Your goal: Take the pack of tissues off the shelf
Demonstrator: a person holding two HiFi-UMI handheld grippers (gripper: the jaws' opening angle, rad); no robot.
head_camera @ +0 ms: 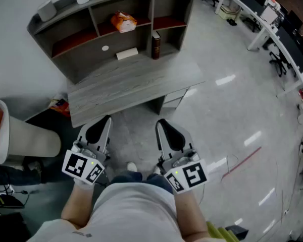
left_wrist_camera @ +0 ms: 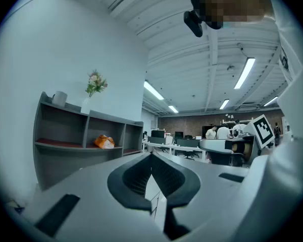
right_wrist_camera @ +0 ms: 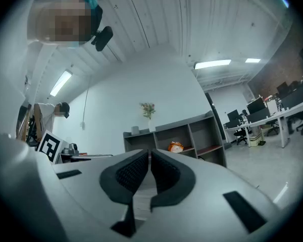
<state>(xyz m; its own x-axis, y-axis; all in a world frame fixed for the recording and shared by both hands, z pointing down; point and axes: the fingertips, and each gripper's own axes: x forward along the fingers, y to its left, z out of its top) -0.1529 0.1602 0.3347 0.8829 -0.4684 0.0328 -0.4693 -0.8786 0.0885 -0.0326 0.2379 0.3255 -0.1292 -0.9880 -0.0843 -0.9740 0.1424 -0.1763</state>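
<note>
Head view: both tongs are held low in front of the person, short of the worktop (head_camera: 126, 84), with the jaws pointed toward it.
Left tongs (head_camera: 105, 121): the jaws are brought fully together, tips meeting; nothing is held or touched.
Right tongs (head_camera: 163, 124): the jaws are closed to a hairline slit; nothing is gripped between them and nothing is touched.
Pack of tissues (head_camera: 123, 21): orange, lying in the middle upper compartment of the grey shelf (head_camera: 152, 14), well apart from both tongs.
Shelf: set at the back of the worktop. A dark book (head_camera: 155, 45) is stood upright below the right-hand divider, and a flat white item (head_camera: 127, 53) lies near it on the left.
Shelf top: a vase of flowers (left_wrist_camera: 86, 105) is seen in the left gripper view.
</note>
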